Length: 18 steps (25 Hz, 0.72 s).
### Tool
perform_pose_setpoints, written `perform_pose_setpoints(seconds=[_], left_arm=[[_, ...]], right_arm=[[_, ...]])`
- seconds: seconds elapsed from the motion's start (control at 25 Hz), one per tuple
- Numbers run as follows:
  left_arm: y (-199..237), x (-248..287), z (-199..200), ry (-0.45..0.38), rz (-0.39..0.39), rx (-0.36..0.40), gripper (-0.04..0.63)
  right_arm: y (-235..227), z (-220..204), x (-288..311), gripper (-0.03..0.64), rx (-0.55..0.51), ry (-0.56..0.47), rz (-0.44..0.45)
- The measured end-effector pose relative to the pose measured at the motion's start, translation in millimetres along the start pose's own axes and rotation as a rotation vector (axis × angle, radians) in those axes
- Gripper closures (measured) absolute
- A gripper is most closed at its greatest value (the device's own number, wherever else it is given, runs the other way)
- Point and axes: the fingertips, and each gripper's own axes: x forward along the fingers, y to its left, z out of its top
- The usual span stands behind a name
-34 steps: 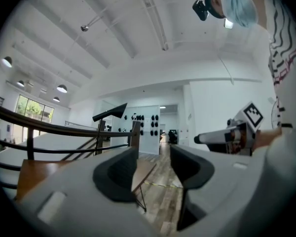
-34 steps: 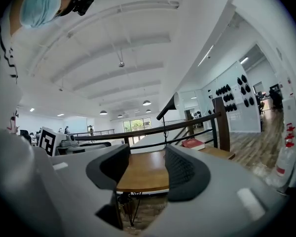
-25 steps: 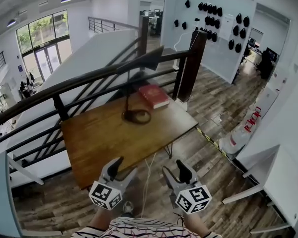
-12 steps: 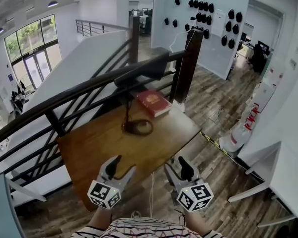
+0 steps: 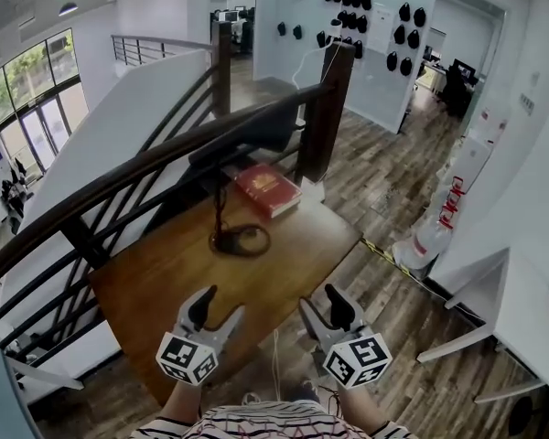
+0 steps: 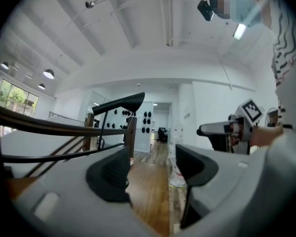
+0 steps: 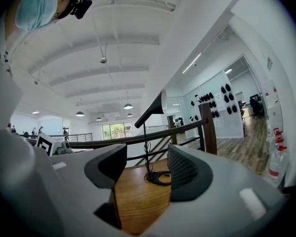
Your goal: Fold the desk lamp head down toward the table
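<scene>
A black desk lamp stands on the wooden table [image 5: 165,273]; its ring base [image 5: 241,240] rests near the middle and a thin stem rises to a long flat head [image 5: 247,138] held high and roughly level. The left gripper view shows the lamp head [image 6: 119,102] far ahead, and the right gripper view shows the lamp stem [image 7: 146,147]. My left gripper [image 5: 216,306] and right gripper [image 5: 323,306] hover at the table's near edge, short of the lamp. Both are open with nothing between the jaws.
A red book [image 5: 267,189] lies at the table's far right corner. A dark railing [image 5: 119,181] runs along the back of the table beside a thick post [image 5: 320,117]. A cable [image 5: 276,355] hangs off the near edge. Fire extinguishers [image 5: 435,231] stand on the floor at right.
Both grippers have moved forward toward the table, and the table and lamp now sit closer in the head view. The jaws stay open.
</scene>
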Motion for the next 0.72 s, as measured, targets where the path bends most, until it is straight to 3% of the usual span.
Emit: perform_pose_setpoints(seconds=[0.24,0.52,0.72], left_arm=[[23,50,-5,0.005,0.067,-0.011,0.311],[29,120,16,-0.017,0.174,0.007,0.311],[27,162,8,-0.032,0.233,0.010,0.311]], right_arm=[[-49,10,40,0.370,-0.008,-0.001,0.050],[-112,35,82,0.370,-0.016,0.025,0.167],[-151,45,107,0.370,-0.057,0.022,0.243]])
